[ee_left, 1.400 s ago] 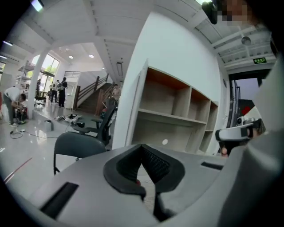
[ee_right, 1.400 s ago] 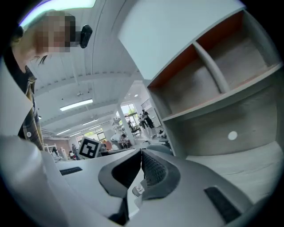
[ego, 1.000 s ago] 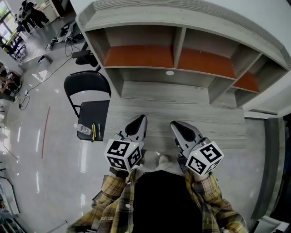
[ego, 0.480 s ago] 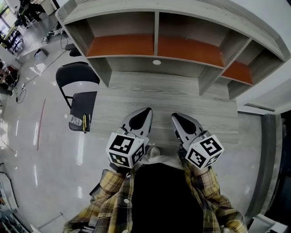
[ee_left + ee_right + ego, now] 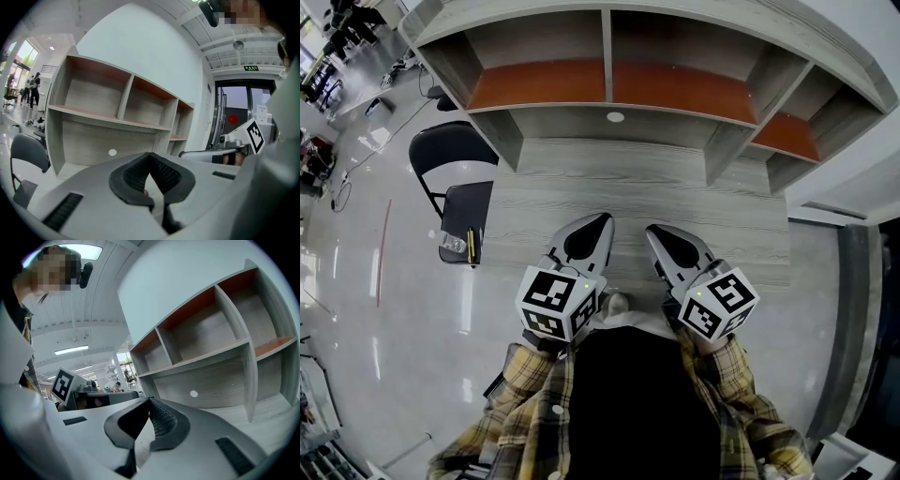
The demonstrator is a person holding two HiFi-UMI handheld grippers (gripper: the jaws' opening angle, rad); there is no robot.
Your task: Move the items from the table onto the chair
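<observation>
1. Left claw (image 5: 600, 221): you hold it low over the near part of the bench (image 5: 675, 192), tips pointing toward the shelf unit (image 5: 609, 89). In the left gripper view the two ribbed pads of the left claw (image 5: 150, 155) meet at the tip. The claw is fully closed and nothing sits between the pads.

2. Right claw (image 5: 651, 231): you hold it just beside the left one, also over the near part of the bench and aimed the same way. In the right gripper view the pads of the right claw (image 5: 150, 400) touch at the tip. This claw is closed and empty as well.

3. Task items: they lie on the seat of the black folding chair (image 5: 473, 202), which stands on the glossy floor (image 5: 384, 309) at the left end of the bench. A clear bottle (image 5: 455, 246) lies on its side near the front edge of the seat. A thin yellow item (image 5: 471, 244) lies just beside it, lengthwise on the seat; it is too small to identify further.

4. Bench: the grey wood-grain top shows bare between the claws and the shelf unit. The shelf unit stands along the far edge, with orange-brown surfaces inside its upper compartments.

5. Both claws are well apart from the chair.
</observation>
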